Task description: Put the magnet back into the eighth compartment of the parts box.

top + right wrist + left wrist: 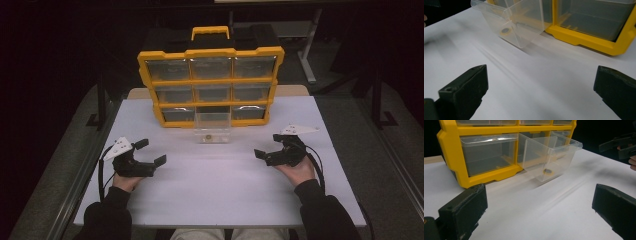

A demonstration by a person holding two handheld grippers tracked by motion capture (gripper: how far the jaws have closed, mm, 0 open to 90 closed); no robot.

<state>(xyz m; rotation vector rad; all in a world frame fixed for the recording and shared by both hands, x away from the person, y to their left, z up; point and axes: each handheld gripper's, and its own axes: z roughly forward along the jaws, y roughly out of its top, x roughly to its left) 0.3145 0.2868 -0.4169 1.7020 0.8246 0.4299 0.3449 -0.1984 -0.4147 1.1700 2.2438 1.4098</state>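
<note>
My left tongs (148,152): held low near the desk's left edge, jaws spread wide, nothing between them. My right tongs (268,145): held low near the right edge, jaws likewise parted and empty. Both forearms, dark-sleeved, enter over the desk's near edge.

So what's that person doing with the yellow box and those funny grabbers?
A person holds a grabber in each hand, the left gripper and right gripper, both open and resting on the white table. The yellow drawer cabinet stands ahead. Its bottom middle clear drawer is pulled out, with a small round thing inside. Nothing is being held.
</note>
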